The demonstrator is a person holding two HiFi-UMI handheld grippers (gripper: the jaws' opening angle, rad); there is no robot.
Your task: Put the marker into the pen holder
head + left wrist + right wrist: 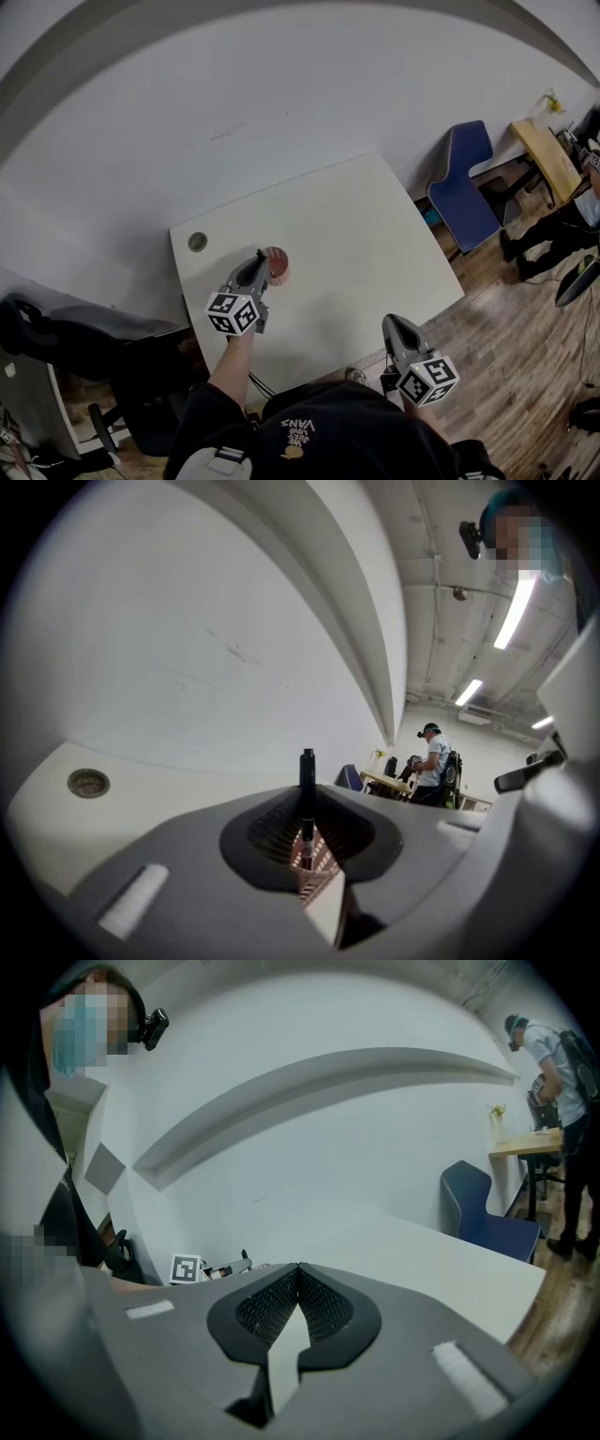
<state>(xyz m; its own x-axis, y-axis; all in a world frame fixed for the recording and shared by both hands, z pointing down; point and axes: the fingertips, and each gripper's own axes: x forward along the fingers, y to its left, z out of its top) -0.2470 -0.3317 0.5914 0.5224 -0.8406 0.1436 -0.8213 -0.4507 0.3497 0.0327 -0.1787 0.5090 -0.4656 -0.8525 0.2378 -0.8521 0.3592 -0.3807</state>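
Note:
My left gripper point(306, 819) is shut on a thin black marker point(307, 775), which stands upright between the jaws with its top poking above them. Right under the jaws the pink mesh pen holder point(317, 853) shows through the gap. In the head view the left gripper point(260, 259) hangs over the white table point(356, 234), touching or just beside the round pink pen holder point(278, 264). My right gripper point(391, 324) is at the table's near edge, apart from both, and its jaws point(298, 1277) are shut with nothing between them.
A round cable grommet point(197, 242) sits in the table's far left corner. A blue chair point(469, 183) and a wooden desk point(547, 157) stand to the right on the wood floor, where a person point(435, 761) works. A black office chair point(56, 342) is at the left.

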